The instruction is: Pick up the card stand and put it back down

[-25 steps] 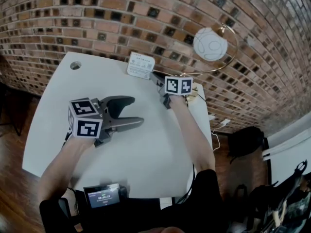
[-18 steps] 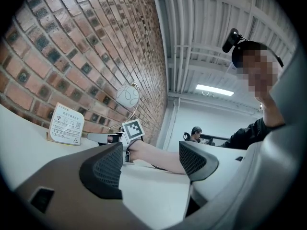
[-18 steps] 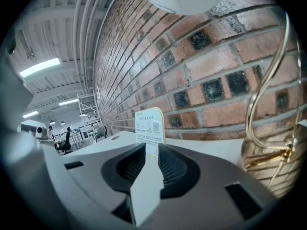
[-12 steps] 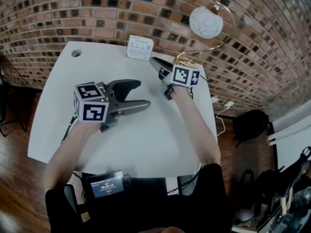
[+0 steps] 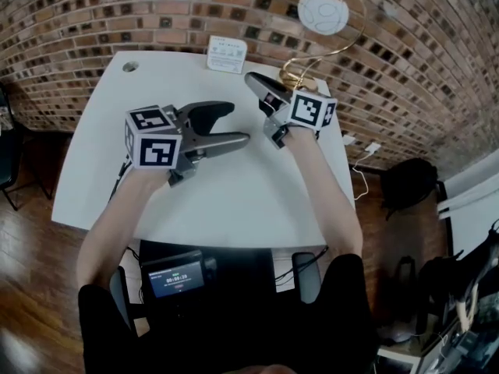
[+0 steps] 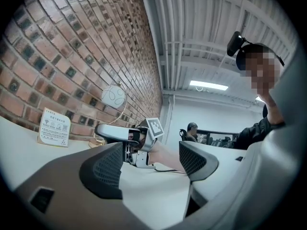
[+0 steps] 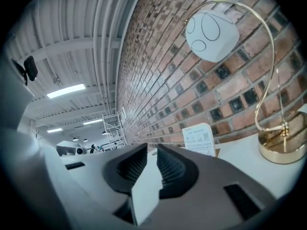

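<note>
The card stand [image 5: 227,54], a small white printed card, stands upright on the white table [image 5: 234,201] at its far edge, against the brick wall. It also shows as the card stand [image 7: 199,139] ahead of my right gripper and as the card stand [image 6: 54,127] at the left. My right gripper [image 5: 256,82] hovers to the right of it and short of it, apart from it. Its jaws have just been closing and stand at a narrow gap with nothing between them [image 7: 151,164]. My left gripper [image 5: 228,125] is over the table's middle, wide open and empty [image 6: 153,159].
A lamp with a gold base [image 5: 300,76] and a white globe [image 5: 322,12] stands just right of my right gripper. The table has a round hole [image 5: 130,66] at its far left corner. A small screen device [image 5: 177,275] sits at the near edge. Cables [image 5: 362,150] hang off the right side.
My right gripper has drawn back from the card stand, rising and swinging right toward the lamp. The card stand stays standing by the wall. My left gripper has shifted a little.
</note>
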Demonstrator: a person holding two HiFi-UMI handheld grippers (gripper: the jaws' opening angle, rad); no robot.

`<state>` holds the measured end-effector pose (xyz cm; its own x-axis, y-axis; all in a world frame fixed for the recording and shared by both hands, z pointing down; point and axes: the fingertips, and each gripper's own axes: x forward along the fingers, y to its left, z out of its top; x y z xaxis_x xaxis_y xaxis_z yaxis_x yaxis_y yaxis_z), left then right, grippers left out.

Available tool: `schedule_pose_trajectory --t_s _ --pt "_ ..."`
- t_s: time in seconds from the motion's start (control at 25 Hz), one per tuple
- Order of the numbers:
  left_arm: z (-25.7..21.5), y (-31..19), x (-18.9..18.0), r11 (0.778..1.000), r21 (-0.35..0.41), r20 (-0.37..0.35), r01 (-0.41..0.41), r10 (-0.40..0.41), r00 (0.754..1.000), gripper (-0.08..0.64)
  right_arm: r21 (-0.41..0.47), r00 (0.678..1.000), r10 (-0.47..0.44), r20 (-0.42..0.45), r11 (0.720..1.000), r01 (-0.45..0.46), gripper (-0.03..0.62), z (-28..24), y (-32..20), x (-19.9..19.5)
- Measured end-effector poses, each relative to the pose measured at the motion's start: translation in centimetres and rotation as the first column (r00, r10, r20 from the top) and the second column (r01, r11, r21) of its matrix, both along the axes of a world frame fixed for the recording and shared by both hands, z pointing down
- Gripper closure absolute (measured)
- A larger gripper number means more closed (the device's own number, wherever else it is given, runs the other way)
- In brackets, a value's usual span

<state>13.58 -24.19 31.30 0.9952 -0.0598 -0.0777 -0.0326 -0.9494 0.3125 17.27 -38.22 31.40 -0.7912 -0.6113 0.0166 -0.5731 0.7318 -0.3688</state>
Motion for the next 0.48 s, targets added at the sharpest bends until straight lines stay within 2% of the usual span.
schedule_pose_trajectory --t_s 0.16,0.32,0.48 --pt "-1.0 0.7 -0.1 1.000 0.002 -0.015 0.015 -0.015 1.000 0.199 0.052 1.000 -0.002 -0.028 0.999 0.004 0.505 -1.8 1.6 0.5" --pt "-2.5 1.5 -0.4 0.999 0.033 -0.029 0.008 -0.007 1.000 0.199 0.115 1.000 0.004 -0.019 0.993 -0.001 0.537 -4.1 3.4 0.9" --pt "-3.4 3.3 -1.5 0.997 0.072 -0.034 0.033 -0.030 0.999 0.199 0.086 0.999 -0.008 0.037 0.996 0.005 0.546 -4.0 5.8 -0.1"
